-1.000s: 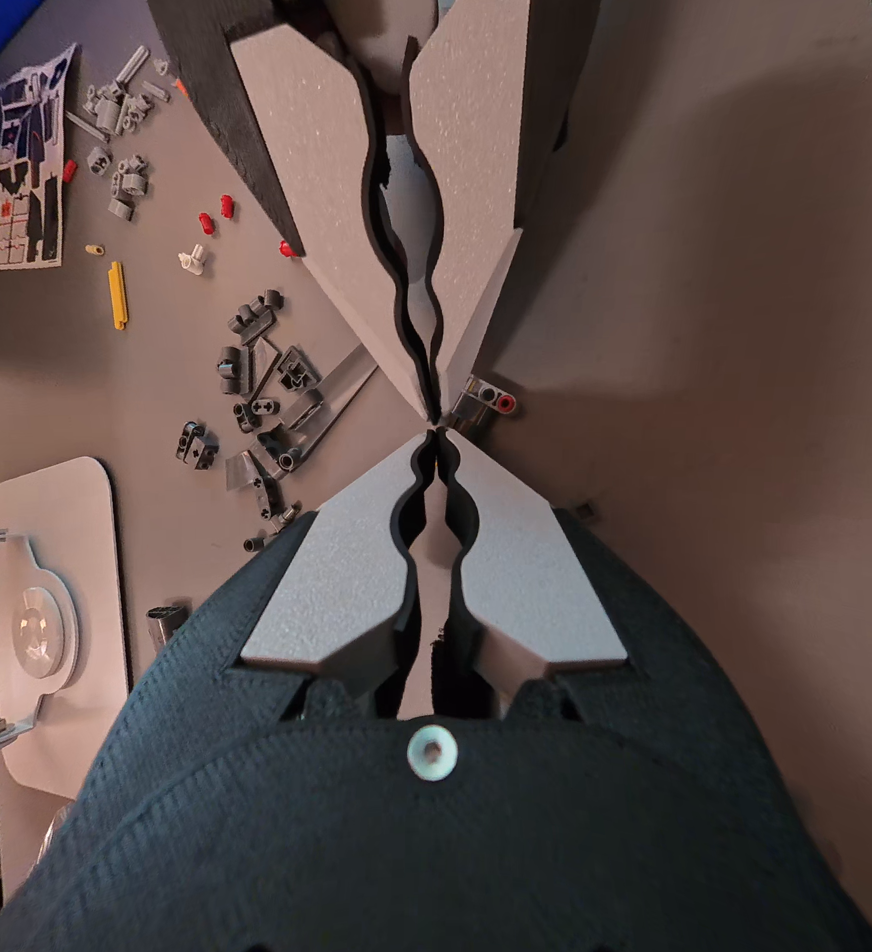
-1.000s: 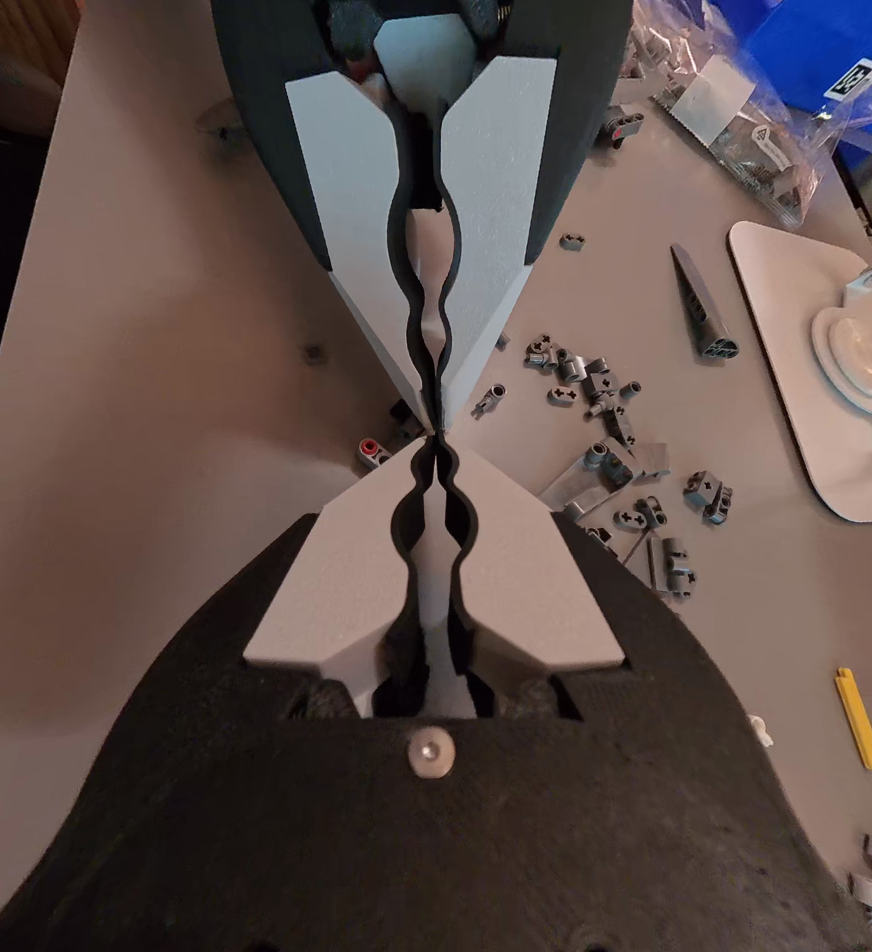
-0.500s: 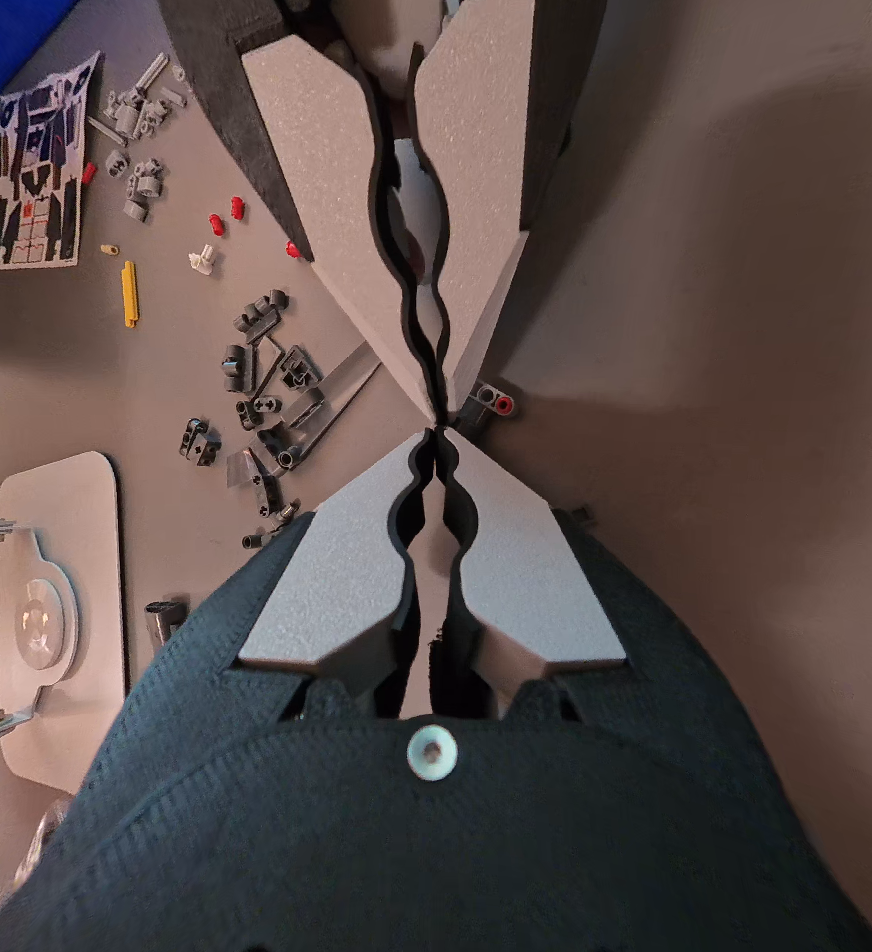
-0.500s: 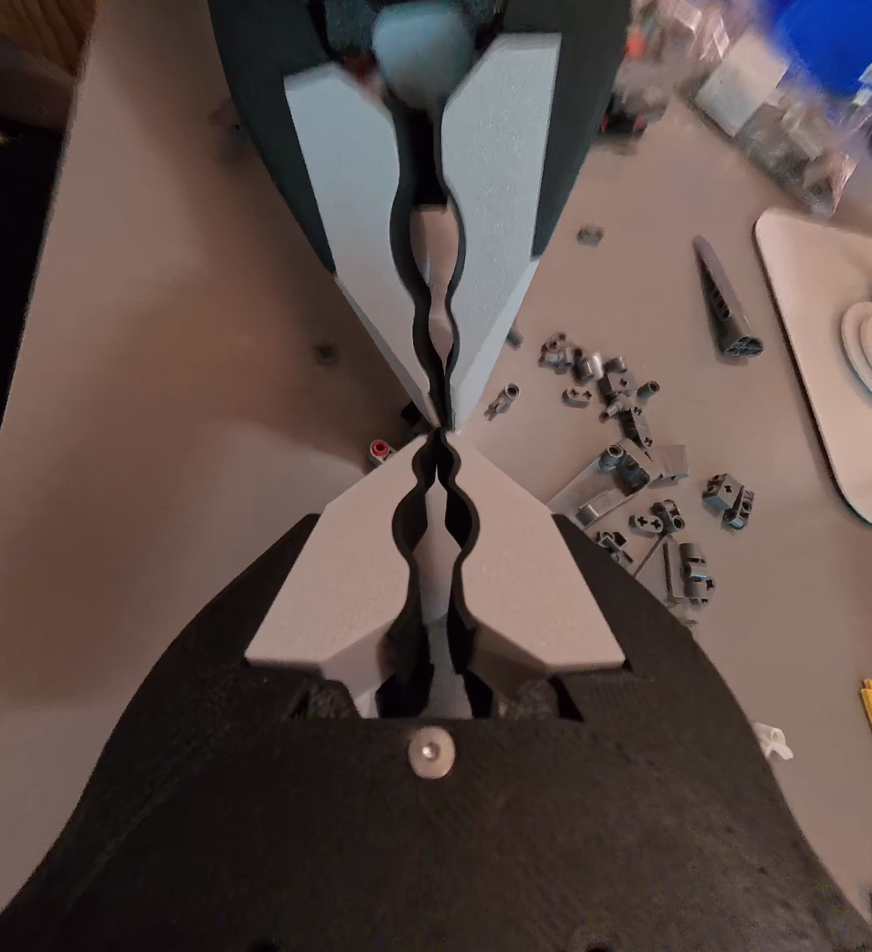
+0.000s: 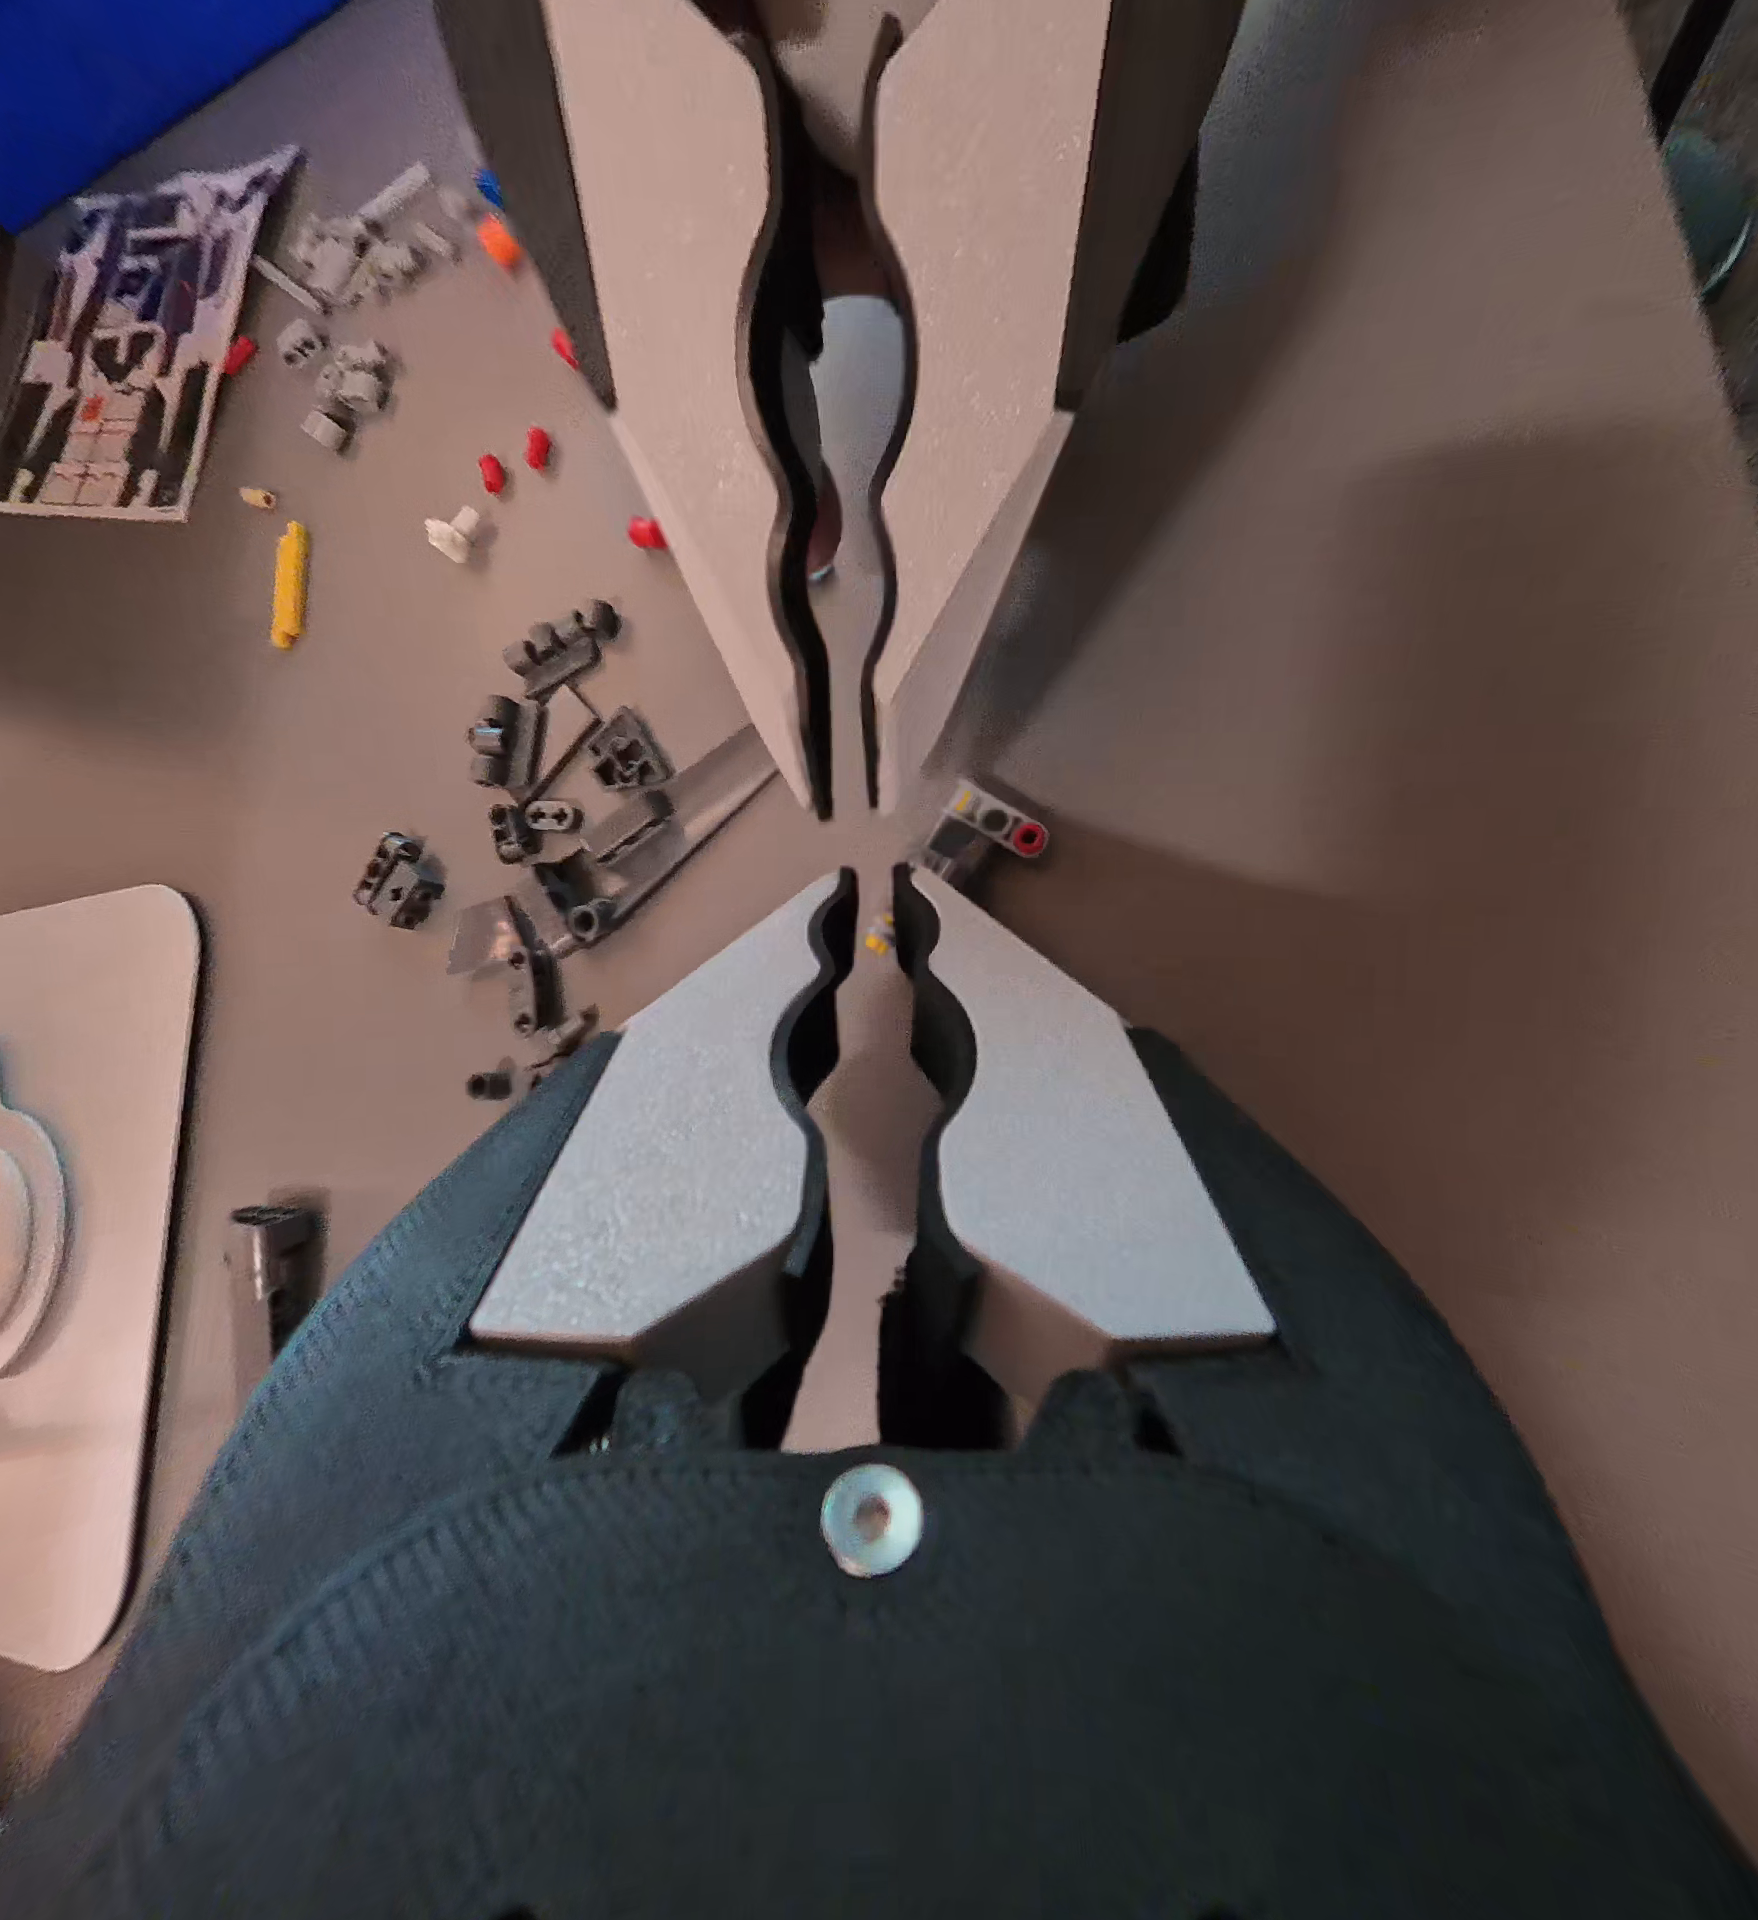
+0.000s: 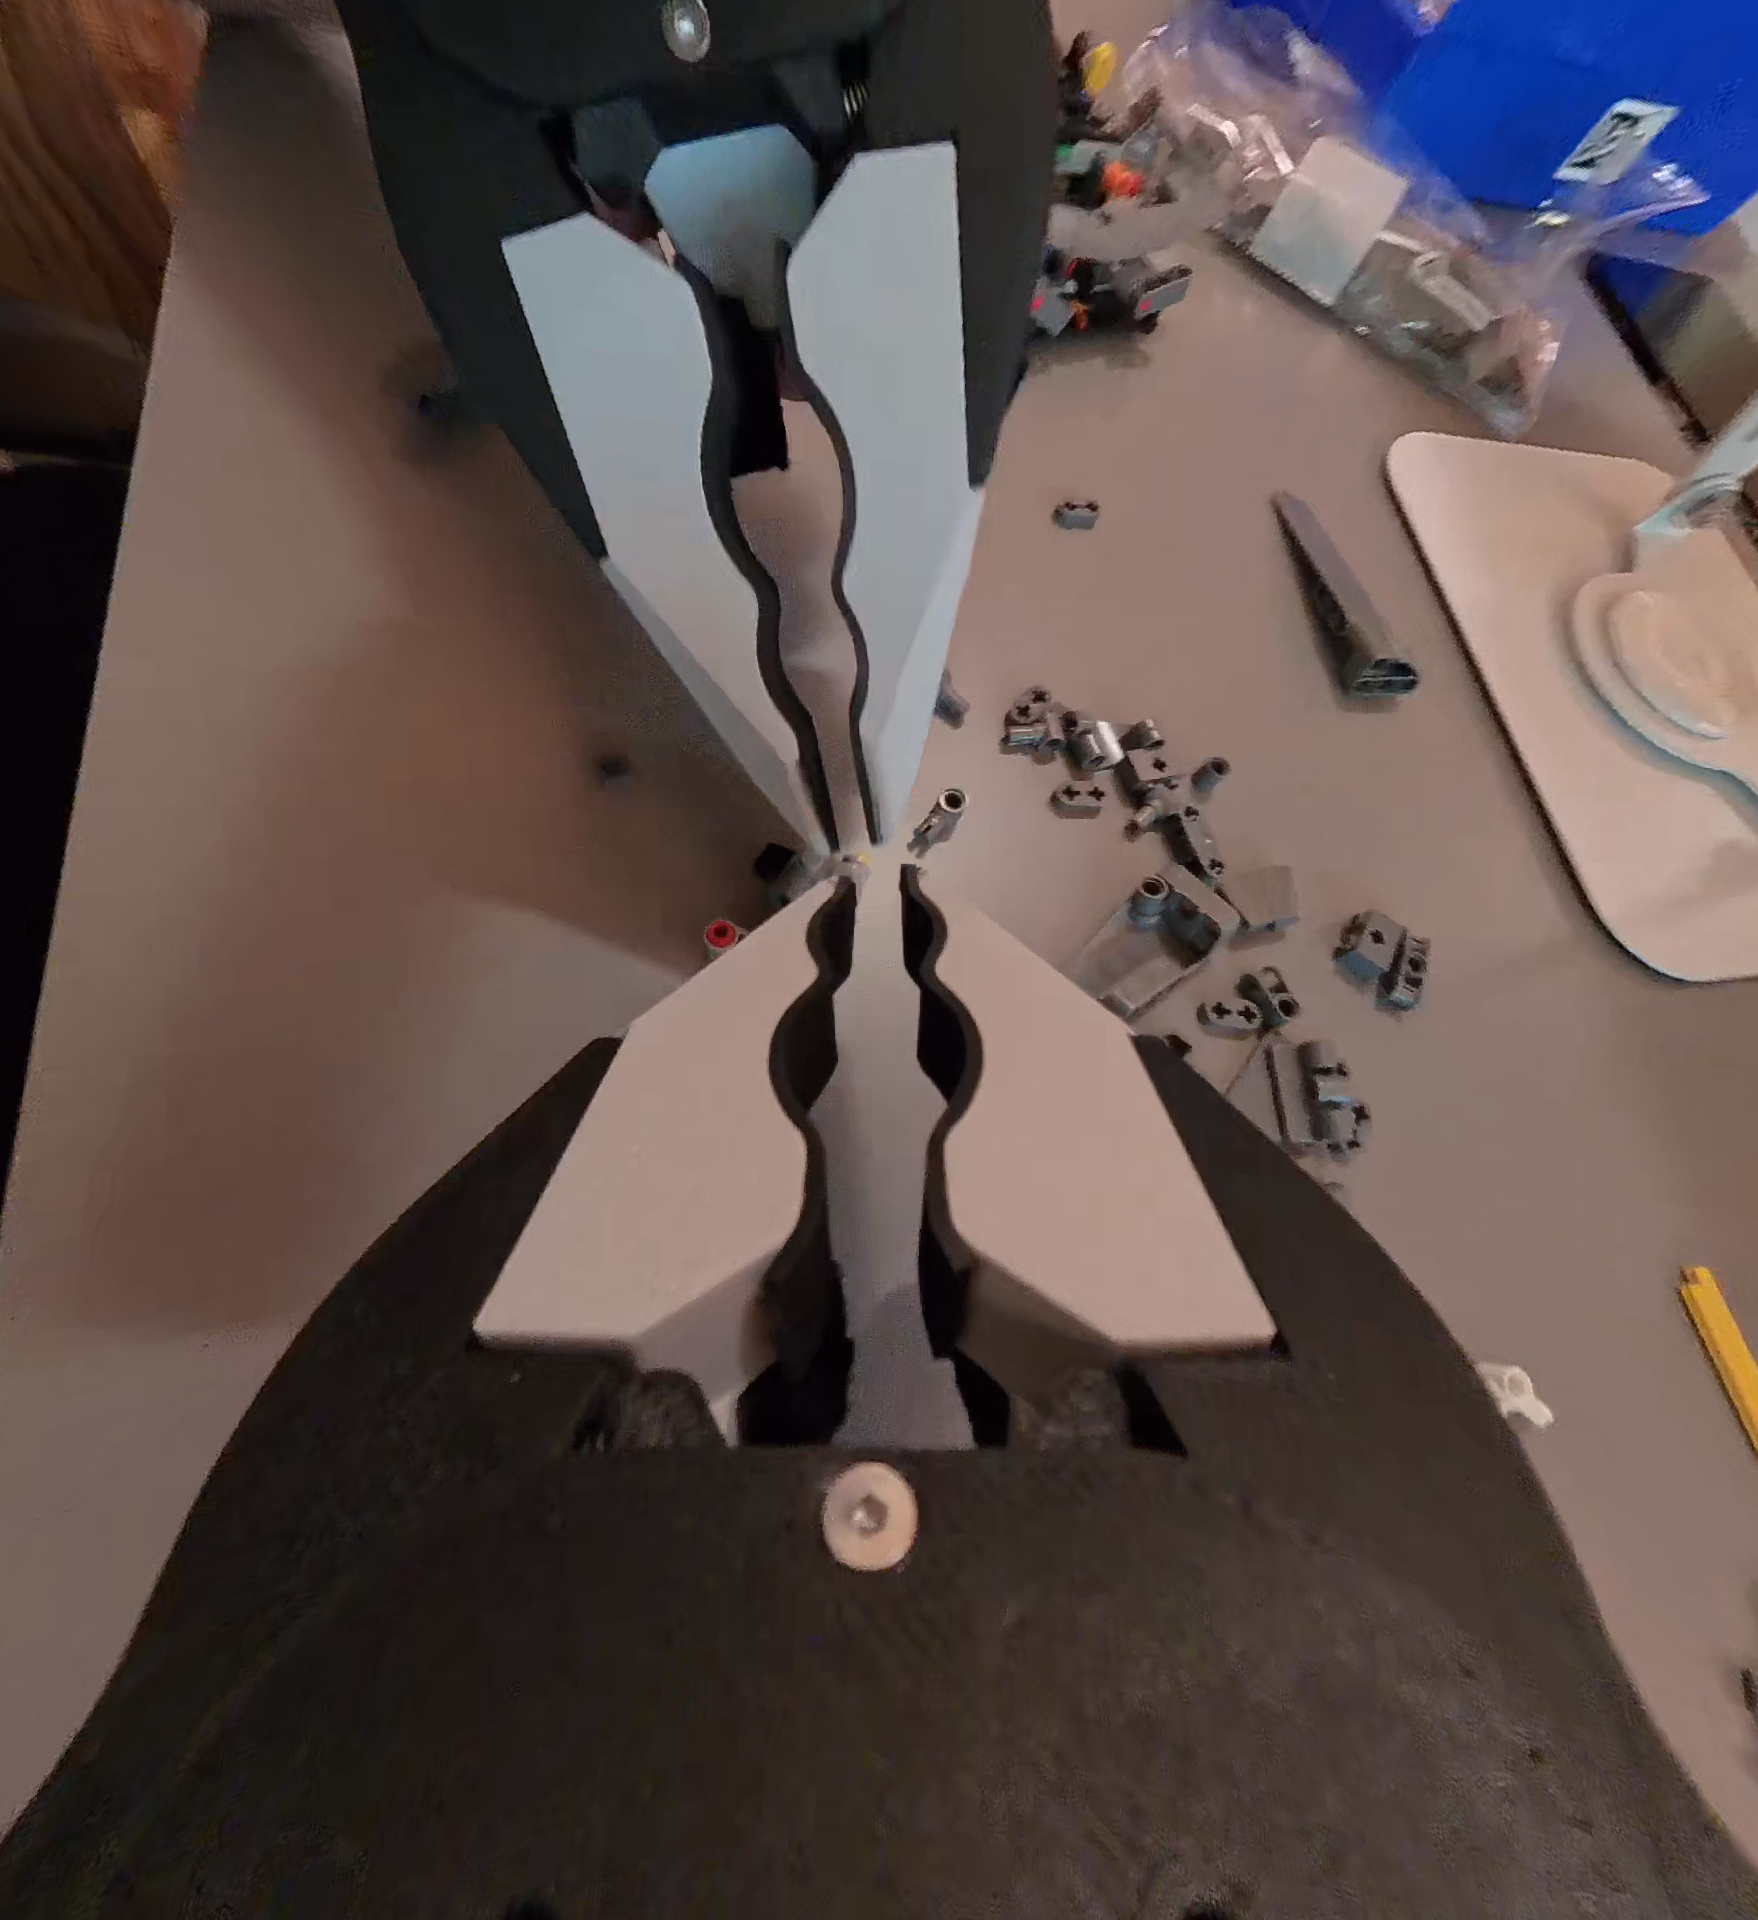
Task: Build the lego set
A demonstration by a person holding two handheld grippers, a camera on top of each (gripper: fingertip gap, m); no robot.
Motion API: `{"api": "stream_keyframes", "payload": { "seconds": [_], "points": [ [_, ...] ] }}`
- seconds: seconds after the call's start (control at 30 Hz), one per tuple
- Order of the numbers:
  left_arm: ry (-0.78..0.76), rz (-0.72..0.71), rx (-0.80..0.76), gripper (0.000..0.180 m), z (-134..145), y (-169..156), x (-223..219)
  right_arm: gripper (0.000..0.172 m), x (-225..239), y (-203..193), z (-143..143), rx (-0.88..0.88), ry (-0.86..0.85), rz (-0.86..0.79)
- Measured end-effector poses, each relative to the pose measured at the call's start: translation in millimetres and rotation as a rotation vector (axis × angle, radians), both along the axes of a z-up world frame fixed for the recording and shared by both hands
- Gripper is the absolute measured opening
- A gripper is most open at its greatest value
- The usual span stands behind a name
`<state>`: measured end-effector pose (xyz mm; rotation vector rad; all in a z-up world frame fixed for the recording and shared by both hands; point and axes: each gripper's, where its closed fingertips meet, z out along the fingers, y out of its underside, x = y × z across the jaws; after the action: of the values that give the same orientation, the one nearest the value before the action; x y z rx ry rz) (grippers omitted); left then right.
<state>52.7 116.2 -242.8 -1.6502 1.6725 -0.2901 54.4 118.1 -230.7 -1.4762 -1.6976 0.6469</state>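
Observation:
My two grippers meet tip to tip over the grey table (image 5: 1374,1039). My left gripper (image 5: 870,883) has its jaws slightly apart. A tiny yellow-and-grey piece (image 5: 880,932) shows in the gap, against one pad and clear of the other. My right gripper (image 6: 877,883) also has its jaws slightly apart, with nothing between the pads. In the right wrist view the tiny yellow piece (image 6: 857,860) sits at the left gripper's (image 6: 852,836) tips. A small grey assembly with a red pin (image 5: 994,836) lies on the table just beside the tips; it also shows in the right wrist view (image 6: 719,935).
A pile of dark grey bricks (image 5: 553,790) lies beside the grippers. Farther off are a white stand base (image 5: 54,1247), a sticker sheet (image 5: 127,353), a yellow beam (image 5: 288,582), red pins (image 5: 511,462), a dark tapered part (image 6: 1342,603), plastic bags (image 6: 1374,239) and a blue bin (image 6: 1581,94). Less than 4 cm separates the two grippers' tips.
Both grippers were shut tip to tip. Now both jaws have parted a little and the tips have drawn slightly apart. The tiny yellow piece now shows in the left gripper's gap.

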Motion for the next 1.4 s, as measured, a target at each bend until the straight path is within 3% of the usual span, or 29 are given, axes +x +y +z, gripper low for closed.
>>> {"api": "stream_keyframes", "payload": {
  "seconds": [0.13, 0.2, 0.4, 0.7, 1.4],
  "points": [
    [-0.085, 0.015, -0.022, 0.001, 20.2, 3.7, -11.5, 0.007, 5.7, -0.7, 7.1, 0.014, 0.012, -0.08],
    [-0.073, -0.006, -0.014, 0.0, 15.9, 0.1, -11.8, 0.006, 5.6, -0.5, 0.7, 0.007, -0.022, -0.133],
    [-0.011, -0.062, 0.041, 0.0, -3.0, -3.3, -7.1, 0.031, -1.4, -13.7, -12.8, -0.011, -0.071, -0.244],
    [-0.001, -0.08, 0.076, 0.0, -7.5, -6.1, -1.6, 0.014, -1.4, -5.7, -27.1, 0.026, -0.118, -0.355],
    [0.001, -0.059, 0.208, 0.0, -9.9, -6.9, -0.9, 0.011, -0.3, -4.0, -29.1, -0.036, -0.121, -0.298]
  ]
}}
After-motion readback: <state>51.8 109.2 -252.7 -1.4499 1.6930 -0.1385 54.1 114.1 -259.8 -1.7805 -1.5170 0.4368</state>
